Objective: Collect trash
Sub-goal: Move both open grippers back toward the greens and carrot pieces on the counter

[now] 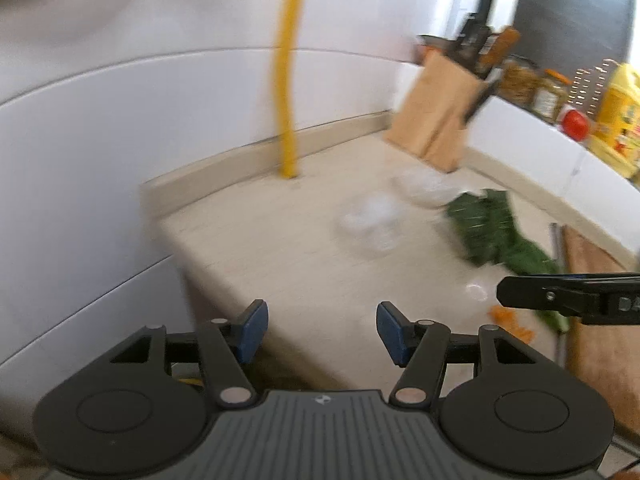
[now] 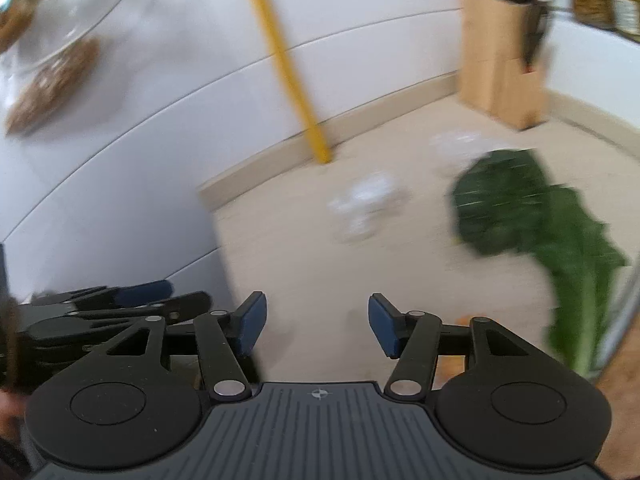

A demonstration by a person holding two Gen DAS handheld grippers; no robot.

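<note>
Left gripper [image 1: 322,330] with black linkage arms and blue pads: jaws apart, about half spread, nothing between them, only pale countertop showing in the gap. Right gripper [image 2: 316,326], same build: jaws likewise parted, a little wider, empty. Both tilted down toward the beige stone-look countertop [image 1: 256,248], hovering above its near edge, touching nothing.

On the counter, blurred by motion: a crumpled piece of clear plastic wrap [image 2: 364,210] near the middle, well ahead of both grippers; a second clear plastic piece or container [image 2: 454,144] farther back, just in front of a light wooden knife block [image 2: 500,64] holding dark-handled knives. To the right, a large dark green leafy vegetable with a pale stalk [image 2: 552,224], lying flat. Small orange scraps [image 1: 510,318] on the counter near the right gripper's tip in the left wrist view. Brown wooden cutting board [image 1: 596,344] at the right edge.

Yellow vertical pipe [image 1: 288,80] rising from the counter against the white wall [image 1: 120,140]. On a ledge at back right: glass jars [image 1: 536,86], a yellow plastic bottle [image 1: 618,116], a red round object [image 1: 576,124], too blurred to identify.
</note>
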